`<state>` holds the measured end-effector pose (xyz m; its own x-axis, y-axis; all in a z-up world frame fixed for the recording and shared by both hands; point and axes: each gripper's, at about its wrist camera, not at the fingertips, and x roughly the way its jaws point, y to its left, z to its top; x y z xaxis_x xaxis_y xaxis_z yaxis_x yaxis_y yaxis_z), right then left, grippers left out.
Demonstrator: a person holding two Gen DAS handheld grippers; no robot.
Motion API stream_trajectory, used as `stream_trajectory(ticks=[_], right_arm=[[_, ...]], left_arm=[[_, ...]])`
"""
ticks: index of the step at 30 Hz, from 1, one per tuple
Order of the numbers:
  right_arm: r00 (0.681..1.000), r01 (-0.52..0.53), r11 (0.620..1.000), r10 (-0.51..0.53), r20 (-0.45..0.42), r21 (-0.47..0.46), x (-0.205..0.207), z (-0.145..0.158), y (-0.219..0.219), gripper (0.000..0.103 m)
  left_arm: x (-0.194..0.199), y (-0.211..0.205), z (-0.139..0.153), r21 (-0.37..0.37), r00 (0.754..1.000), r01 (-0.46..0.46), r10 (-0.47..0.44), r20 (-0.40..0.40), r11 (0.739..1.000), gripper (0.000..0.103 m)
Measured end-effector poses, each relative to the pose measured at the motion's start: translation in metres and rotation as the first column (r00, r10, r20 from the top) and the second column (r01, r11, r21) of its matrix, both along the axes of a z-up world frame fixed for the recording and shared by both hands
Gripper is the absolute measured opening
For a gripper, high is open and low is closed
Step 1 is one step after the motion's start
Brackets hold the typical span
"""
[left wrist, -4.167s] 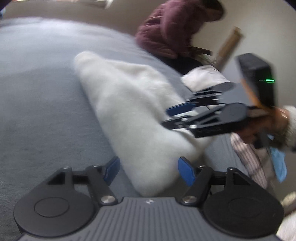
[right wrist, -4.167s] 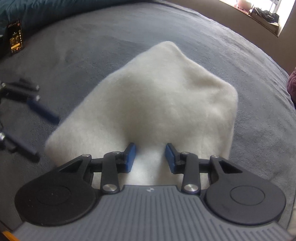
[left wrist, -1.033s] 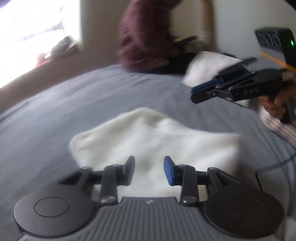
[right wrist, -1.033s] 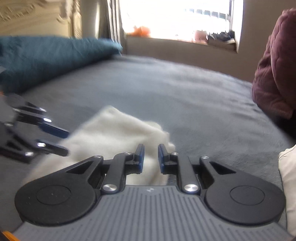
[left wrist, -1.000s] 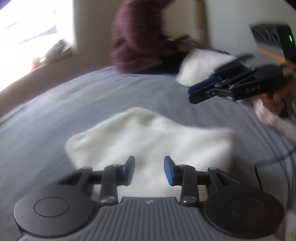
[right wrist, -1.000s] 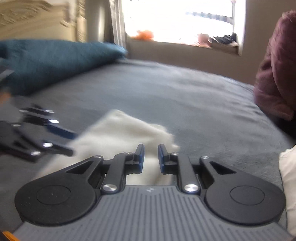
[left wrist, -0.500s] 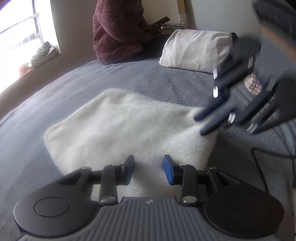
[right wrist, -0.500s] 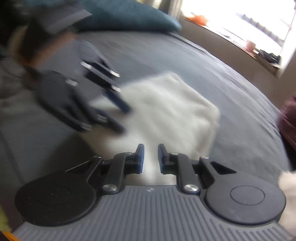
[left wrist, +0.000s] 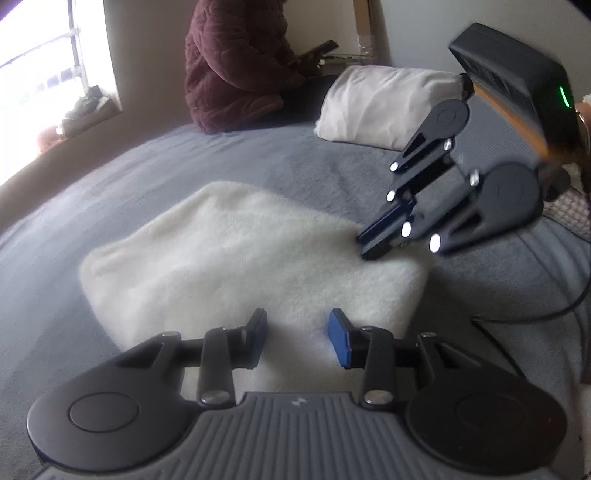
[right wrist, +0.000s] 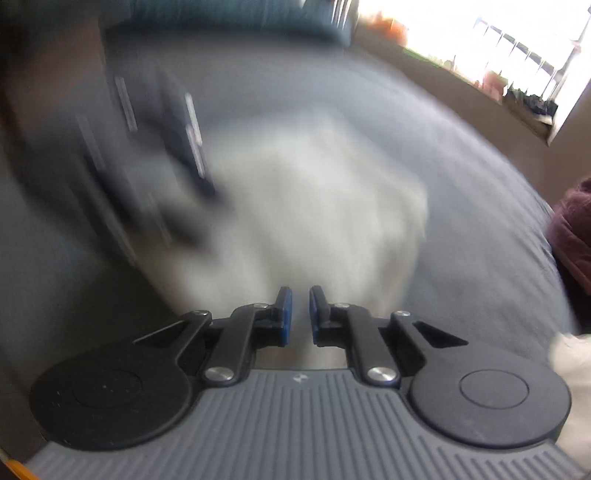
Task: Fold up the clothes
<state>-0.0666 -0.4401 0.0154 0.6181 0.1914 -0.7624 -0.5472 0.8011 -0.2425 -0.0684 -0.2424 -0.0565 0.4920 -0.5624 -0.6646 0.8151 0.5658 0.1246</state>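
A white fleece garment (left wrist: 240,258), folded into a rough rectangle, lies flat on the grey bed cover (left wrist: 110,192). My left gripper (left wrist: 297,325) hovers over its near edge. Its jaws are opening, with fleece below them and nothing pinched. My right gripper (left wrist: 364,247) points steeply down, and its tips touch the garment's right corner. Its jaws are closing to almost together. In the blurred right wrist view the right gripper (right wrist: 300,306) shows a thin gap over the pale garment (right wrist: 314,206). The left gripper (right wrist: 199,206) is a dark smear at the left there.
A person in a maroon padded jacket (left wrist: 236,62) sits at the bed's far side beside a white pillow (left wrist: 388,107). A black cable (left wrist: 554,314) curves over the cover at right. A teal pillow (right wrist: 229,14) lies at the head, with a bright window (right wrist: 517,48) beyond.
My right gripper has swung down from the air onto the garment's right corner and narrowed its jaws. My left gripper has sunk closer to the near edge.
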Motion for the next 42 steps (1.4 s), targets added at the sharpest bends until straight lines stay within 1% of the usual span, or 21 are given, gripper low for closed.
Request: stream_trajectory(ticks=[1, 2, 3, 5, 8, 9, 11, 14, 16, 17, 18, 19, 22, 24, 27, 30, 34, 36, 38, 40, 42], right_arm=[[1.000, 0.029, 0.998, -0.029, -0.009, 0.055, 0.004, 0.007, -0.007, 0.005], [0.998, 0.059, 0.992, -0.057, -0.019, 0.110, 0.008, 0.013, -0.014, 0.000], [0.998, 0.057, 0.991, -0.060, 0.022, 0.117, 0.009, 0.023, -0.012, 0.003], [0.995, 0.035, 0.990, -0.048, 0.091, 0.138, 0.014, 0.043, -0.003, 0.003], [0.992, 0.023, 0.994, -0.036, 0.123, 0.103, 0.027, 0.034, 0.011, 0.003], [0.995, 0.052, 0.997, -0.057, 0.086, 0.058, 0.033, 0.018, 0.012, 0.003], [0.994, 0.077, 0.997, -0.079, 0.070, 0.031, 0.036, 0.009, 0.012, 0.002], [0.992, 0.110, 0.994, -0.109, 0.057, -0.002, 0.040, -0.001, 0.011, 0.002], [0.987, 0.117, 0.993, -0.118, 0.104, 0.016, 0.043, 0.017, 0.018, 0.003], [0.984, 0.119, 0.993, -0.121, 0.129, 0.028, 0.045, 0.021, 0.019, 0.003], [0.980, 0.120, 0.992, -0.124, 0.153, 0.040, 0.047, 0.024, 0.020, 0.003], [0.976, 0.120, 0.991, -0.127, 0.178, 0.052, 0.049, 0.027, 0.021, 0.003], [0.980, 0.169, 0.984, -0.174, 0.095, 0.060, 0.062, 0.001, 0.014, 0.003], [0.978, 0.203, 0.977, -0.206, 0.034, 0.062, 0.072, -0.018, 0.008, 0.003], [0.971, 0.226, 0.967, -0.232, 0.046, 0.119, 0.086, 0.013, 0.008, 0.003], [0.964, 0.231, 0.961, -0.247, 0.101, 0.153, 0.102, 0.022, 0.008, 0.004], [0.966, 0.252, 0.959, -0.258, 0.027, 0.127, 0.123, -0.028, 0.005, 0.004], [0.962, 0.273, 0.953, -0.272, -0.026, 0.132, 0.133, -0.016, 0.007, 0.004], [0.958, 0.285, 0.941, -0.287, -0.012, 0.183, 0.138, 0.007, 0.007, 0.005], [0.954, 0.291, 0.933, -0.301, 0.016, 0.212, 0.145, 0.018, 0.006, 0.005], [0.949, 0.305, 0.932, -0.314, 0.014, 0.194, 0.154, 0.004, 0.005, 0.005]], left_arm=[[0.000, -0.001, 0.000, 0.000, 1.000, -0.005, 0.005, -0.003, 1.000, 0.039], [0.000, -0.001, -0.001, -0.002, 1.000, -0.005, 0.005, -0.005, 1.000, 0.040], [0.000, 0.000, -0.001, -0.004, 1.000, -0.006, 0.006, -0.008, 1.000, 0.040], [0.000, 0.001, -0.002, -0.011, 1.000, -0.006, 0.006, -0.008, 1.000, 0.040], [0.000, 0.001, -0.001, -0.016, 1.000, -0.008, 0.007, -0.012, 1.000, 0.041], [0.000, 0.003, 0.002, -0.026, 1.000, -0.004, 0.004, -0.017, 1.000, 0.042], [0.002, 0.010, 0.012, -0.055, 1.000, -0.020, 0.019, -0.017, 0.998, 0.043], [0.007, 0.024, 0.024, -0.111, 0.998, -0.069, 0.070, -0.002, 0.991, 0.050], [0.013, 0.026, 0.019, -0.074, 0.996, -0.088, 0.089, 0.000, 0.993, 0.050], [0.017, 0.024, 0.012, -0.045, 0.995, -0.101, 0.100, -0.028, 0.994, 0.050], [0.019, 0.023, 0.004, -0.033, 0.993, -0.109, 0.107, -0.053, 0.993, 0.050], [0.017, 0.023, 0.001, -0.040, 0.993, -0.110, 0.109, -0.044, 0.993, 0.050], [0.012, 0.021, 0.001, -0.037, 0.996, -0.090, 0.089, -0.021, 0.995, 0.051], [0.013, 0.024, 0.002, -0.040, 0.994, -0.103, 0.102, -0.037, 0.994, 0.051], [0.014, 0.027, 0.002, -0.049, 0.994, -0.105, 0.103, -0.047, 0.993, 0.051], [0.013, 0.023, 0.003, -0.046, 0.993, -0.114, 0.112, -0.049, 0.992, 0.054], [0.016, 0.020, 0.006, -0.030, 0.992, -0.111, 0.109, -0.064, 0.993, 0.055], [0.020, 0.019, 0.009, -0.020, 0.990, -0.115, 0.112, -0.082, 0.993, 0.055], [0.018, 0.018, 0.008, -0.023, 0.990, -0.119, 0.117, -0.081, 0.993, 0.056], [0.017, 0.017, 0.007, -0.025, 0.990, -0.123, 0.121, -0.079, 0.992, 0.056], [0.016, 0.015, 0.007, -0.026, 0.989, -0.128, 0.126, -0.076, 0.991, 0.057]])
